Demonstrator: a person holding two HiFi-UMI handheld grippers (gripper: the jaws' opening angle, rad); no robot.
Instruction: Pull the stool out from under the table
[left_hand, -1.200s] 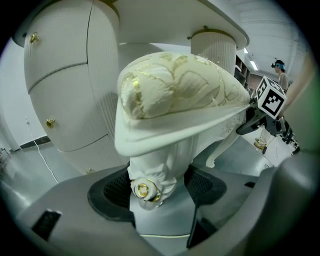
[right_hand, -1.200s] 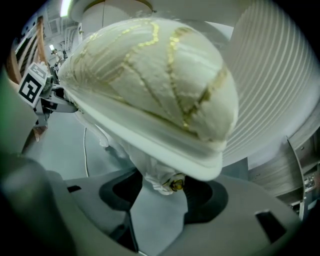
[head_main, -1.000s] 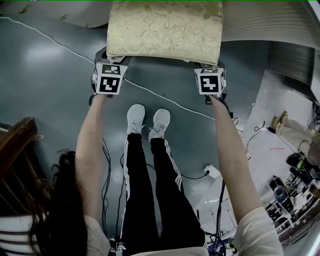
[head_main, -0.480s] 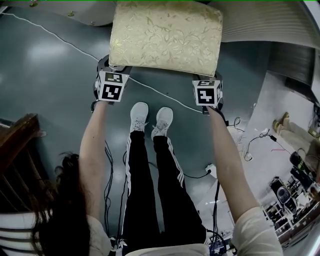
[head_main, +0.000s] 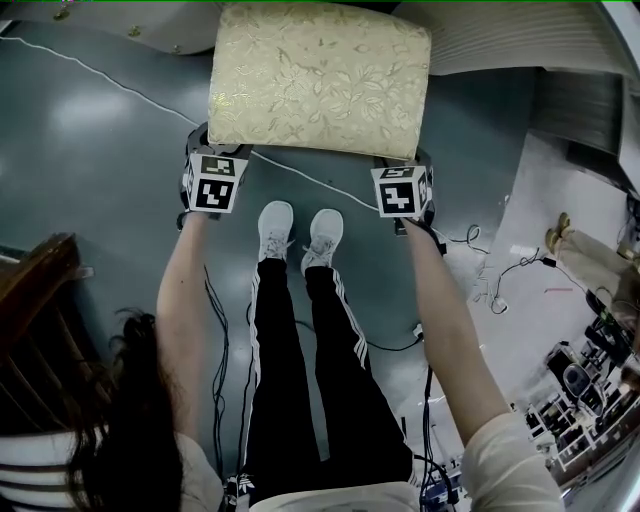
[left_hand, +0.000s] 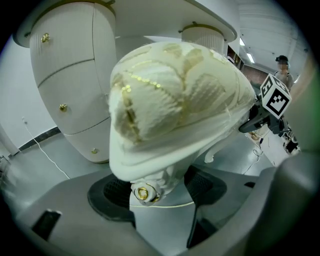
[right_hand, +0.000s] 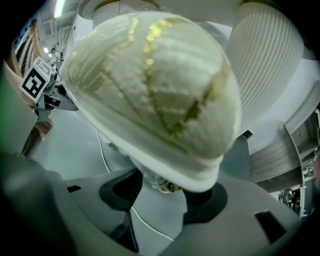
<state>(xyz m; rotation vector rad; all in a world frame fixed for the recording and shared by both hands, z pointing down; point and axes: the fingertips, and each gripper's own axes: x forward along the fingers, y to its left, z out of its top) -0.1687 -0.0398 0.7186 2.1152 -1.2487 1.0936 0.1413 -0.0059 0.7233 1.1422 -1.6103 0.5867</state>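
Observation:
The stool (head_main: 320, 78) has a cream cushion with a gold leaf pattern and stands on the grey floor in front of the person's feet. My left gripper (head_main: 210, 140) is at its near left corner and my right gripper (head_main: 412, 165) at its near right corner, with the fingertips tucked under the cushion edge. In the left gripper view the cushion (left_hand: 175, 90) fills the frame, and the leg top with a gold rosette (left_hand: 144, 194) sits between the dark pads. In the right gripper view the other corner (right_hand: 155, 75) sits between the jaws in the same way.
The white table's rounded pedestal (left_hand: 75, 75) and ribbed side (head_main: 520, 40) stand just beyond the stool. A white cable (head_main: 100, 70) runs across the floor under it. There is dark wooden furniture (head_main: 35, 290) at the left. Cables and clutter (head_main: 590, 370) lie at the right.
The stool has slid toward the person with both grippers; the cushion's far edge now shows clear of the table. Over the last half second it hardly moved.

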